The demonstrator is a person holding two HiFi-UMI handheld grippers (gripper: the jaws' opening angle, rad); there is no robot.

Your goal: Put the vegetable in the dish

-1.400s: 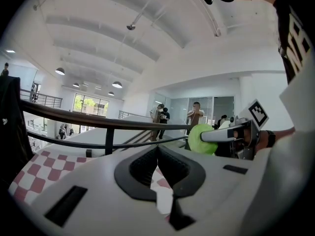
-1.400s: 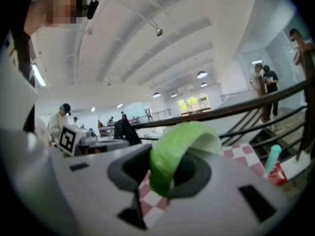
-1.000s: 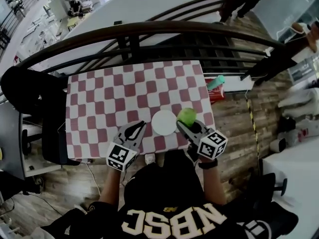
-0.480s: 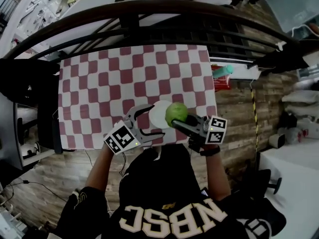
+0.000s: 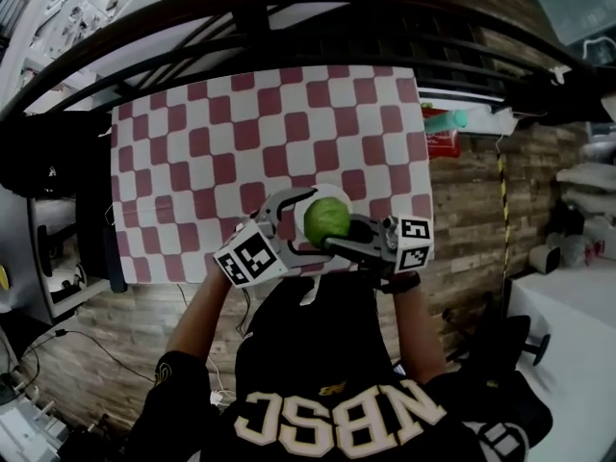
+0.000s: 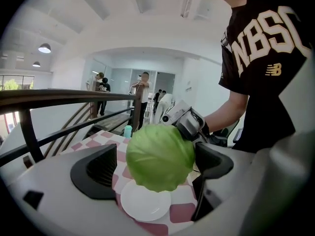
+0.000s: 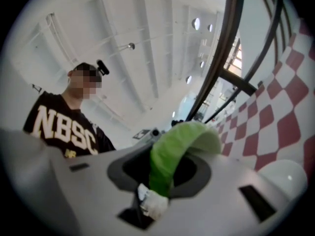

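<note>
A round green cabbage (image 5: pixel 326 218) hangs just above the white dish (image 5: pixel 334 192), which lies near the front edge of the checked table. My right gripper (image 5: pixel 334 236) reaches in from the right and is shut on the cabbage (image 7: pixel 173 149). My left gripper (image 5: pixel 306 224) comes from the left, its jaws opening wide on either side of the cabbage (image 6: pixel 160 157) without pressing on it. In the left gripper view the dish (image 6: pixel 145 206) shows directly below the cabbage, partly hidden by it. The dish's rim (image 7: pixel 286 173) also shows in the right gripper view.
The red-and-white checked cloth (image 5: pixel 192 157) covers the table, and a dark curved railing (image 5: pixel 289 3) runs behind it. A teal bottle (image 5: pixel 449 119) and a red item stand off the table's right side. People stand far off in the left gripper view.
The right gripper carried the cabbage left, over the dish. The left gripper moved right to meet it, and its jaws went from shut to wide open around the cabbage.
</note>
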